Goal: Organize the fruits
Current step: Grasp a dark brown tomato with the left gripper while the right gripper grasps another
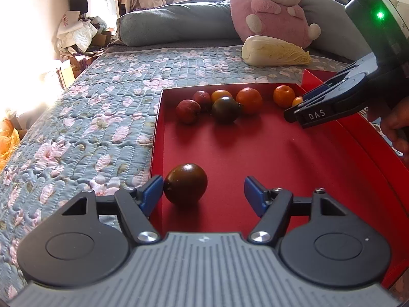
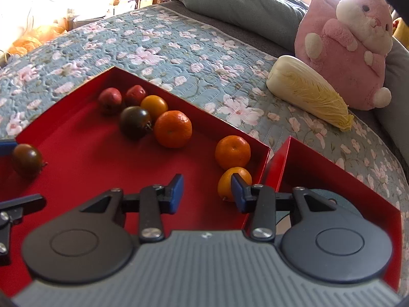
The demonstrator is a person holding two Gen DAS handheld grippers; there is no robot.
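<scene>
A: Left claw point(image 1: 203, 193) spread open above the near edge of the red tray point(image 1: 255, 148), on a floral quilt point(image 1: 89, 117). Dark tomato point(image 1: 185, 183) between its pads, touching the left pad point(image 1: 150, 194), clear of the other.

B: And on the right?

A: Right claw point(image 2: 207, 192) narrowed yet gripping nothing. Small yellow-orange fruit point(image 2: 226, 184) at one o'clock from its tips, behind the right pad point(image 2: 239, 192); contact impossible to tell. Mandarin point(image 2: 232, 152) just beyond, in the tray's corner.

B: Elsewhere in the tray?

A: Clustered at the far wall, eleven o'clock from the right claw: two red fruits point(image 2: 110, 98), a yellow one point(image 2: 154, 106), another dark tomato point(image 2: 135, 122), a larger mandarin point(image 2: 172, 128). Cabbage point(image 2: 309, 93) and pink plush rabbit point(image 2: 345, 51) on the bed behind.
</scene>
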